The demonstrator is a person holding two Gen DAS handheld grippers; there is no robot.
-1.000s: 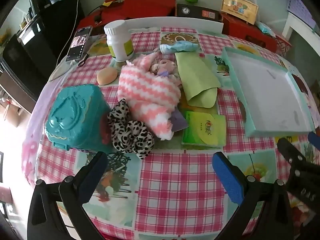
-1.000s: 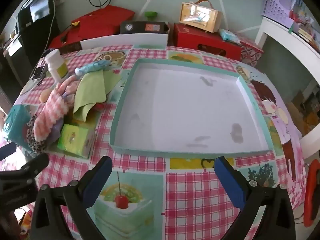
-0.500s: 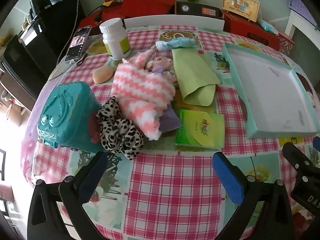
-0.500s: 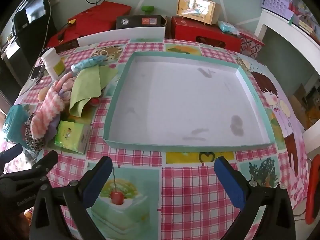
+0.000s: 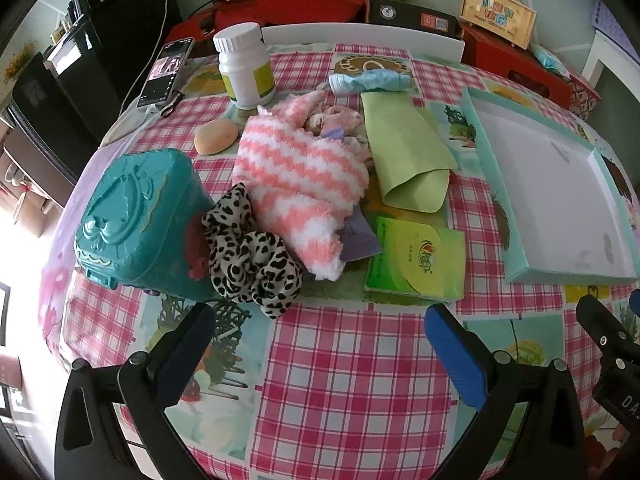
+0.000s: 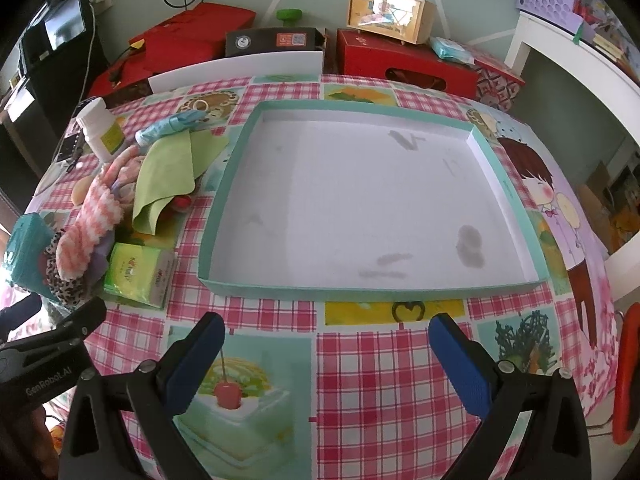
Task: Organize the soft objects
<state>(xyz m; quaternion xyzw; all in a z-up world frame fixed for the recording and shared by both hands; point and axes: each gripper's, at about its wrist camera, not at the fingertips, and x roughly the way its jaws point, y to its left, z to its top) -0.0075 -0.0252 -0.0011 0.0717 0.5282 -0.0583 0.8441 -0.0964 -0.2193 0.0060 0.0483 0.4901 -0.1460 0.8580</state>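
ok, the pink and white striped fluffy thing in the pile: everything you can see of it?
The pink-and-white striped fluffy fabric piece looks like plush fleece, possibly a sock or small garment; its exact form is unclear. It lies slumped on the soft pile, one end narrowing to a white tip that points toward the camera. The leopard-print fabric scrunchie touches its near left side, the folded light-green cloth lies along its right, and its tip overlaps a purple flat item. No tool touches it.
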